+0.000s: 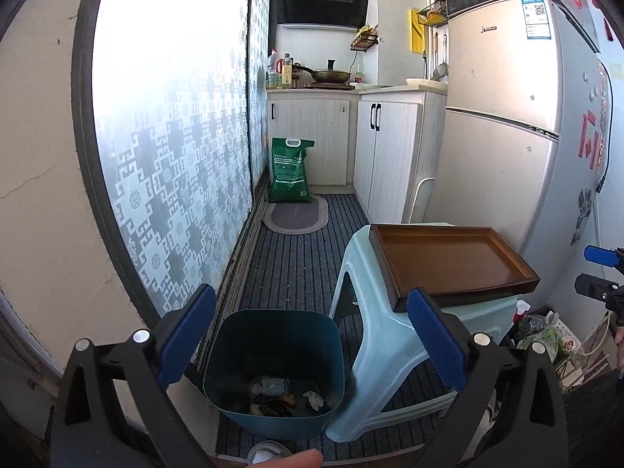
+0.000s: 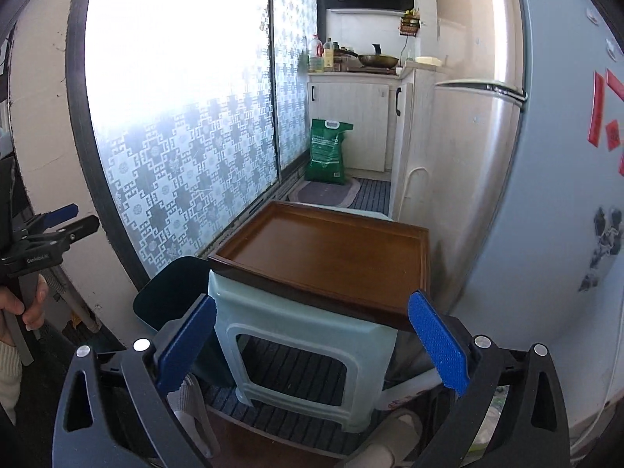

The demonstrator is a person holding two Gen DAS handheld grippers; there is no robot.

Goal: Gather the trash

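A dark teal trash bin [image 1: 273, 366] stands on the striped floor mat beside a pale green plastic stool [image 1: 386, 351]. Crumpled paper and wrappers [image 1: 286, 396] lie at the bin's bottom. On the stool rests a brown wooden tray [image 1: 448, 265], bare inside. My left gripper [image 1: 308, 341] hovers over the bin, open, nothing between its blue pads. My right gripper [image 2: 310, 347] is open in front of the stool [image 2: 304, 351] and tray [image 2: 331, 261], holding nothing. The bin's rim [image 2: 171, 288] shows left of the stool. The other gripper appears at each view's edge.
A patterned frosted sliding door [image 1: 171, 148] runs along the left. A fridge [image 1: 507, 124] stands right of the stool. Cabinets [image 1: 386, 156], a green sack [image 1: 290, 169] and an oval mat [image 1: 294, 216] lie beyond. Bags [image 1: 542, 331] sit by the fridge. A slippered foot [image 2: 390, 436] is below.
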